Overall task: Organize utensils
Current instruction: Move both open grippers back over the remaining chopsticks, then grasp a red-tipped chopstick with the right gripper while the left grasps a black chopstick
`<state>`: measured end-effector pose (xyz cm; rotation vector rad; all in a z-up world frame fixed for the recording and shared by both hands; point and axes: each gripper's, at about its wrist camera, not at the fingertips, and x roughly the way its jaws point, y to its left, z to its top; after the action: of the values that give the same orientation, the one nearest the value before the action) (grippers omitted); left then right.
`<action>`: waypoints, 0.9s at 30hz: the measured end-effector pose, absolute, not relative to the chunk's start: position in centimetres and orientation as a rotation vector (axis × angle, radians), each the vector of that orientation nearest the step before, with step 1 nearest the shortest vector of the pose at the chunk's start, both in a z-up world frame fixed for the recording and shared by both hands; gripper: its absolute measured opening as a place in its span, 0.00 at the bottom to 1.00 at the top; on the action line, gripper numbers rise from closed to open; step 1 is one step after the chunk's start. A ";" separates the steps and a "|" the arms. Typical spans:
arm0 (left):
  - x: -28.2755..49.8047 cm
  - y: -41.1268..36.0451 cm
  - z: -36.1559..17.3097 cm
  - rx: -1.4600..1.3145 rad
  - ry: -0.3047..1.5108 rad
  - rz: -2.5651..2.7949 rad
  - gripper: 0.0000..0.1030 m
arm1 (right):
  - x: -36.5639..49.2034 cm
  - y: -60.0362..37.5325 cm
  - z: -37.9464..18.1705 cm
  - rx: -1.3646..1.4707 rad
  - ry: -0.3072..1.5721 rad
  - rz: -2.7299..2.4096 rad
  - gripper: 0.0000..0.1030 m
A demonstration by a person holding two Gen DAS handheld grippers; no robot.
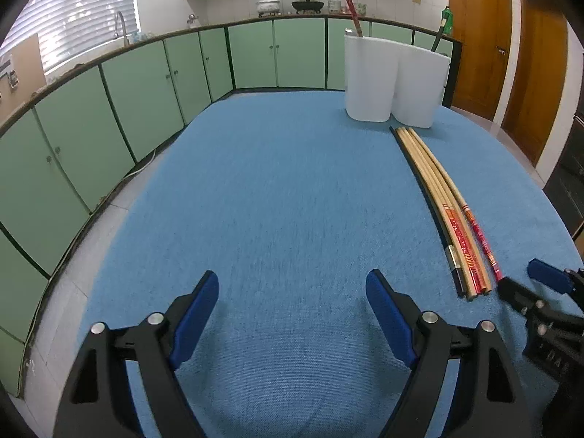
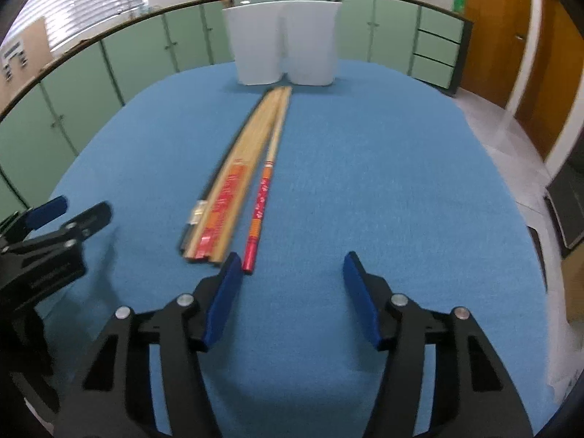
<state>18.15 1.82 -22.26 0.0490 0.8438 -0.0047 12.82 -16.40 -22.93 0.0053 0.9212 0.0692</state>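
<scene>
The bundle of long wooden chopsticks with red printed handles point(image 2: 233, 186) lay on the blue cloth-covered table point(image 2: 383, 168), before the white twin-compartment plastic holder point(image 2: 283, 45). The right claw point(image 2: 292, 266) stood half open and empty, apparently beside the separate red-handled chopstick point(image 2: 260, 204); it should centre on that handle before closing. The left claw point(image 1: 292, 292) stood wide, empty.

Blue-clothed table point(image 2: 401, 182): chopstick bundle point(image 2: 233, 168) lying flat, white two-compartment holder point(image 2: 284, 51) standing beyond.
</scene>
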 end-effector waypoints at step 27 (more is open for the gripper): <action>18.1 -1.4 -22.1 0.049 0.863 -0.120 0.79 | 12.6 -18.9 -22.8 0.113 0.899 0.088 0.05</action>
<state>18.06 -1.45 -22.12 0.0490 0.8627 -0.1200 12.56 -18.90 -22.81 0.1130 0.8994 0.0884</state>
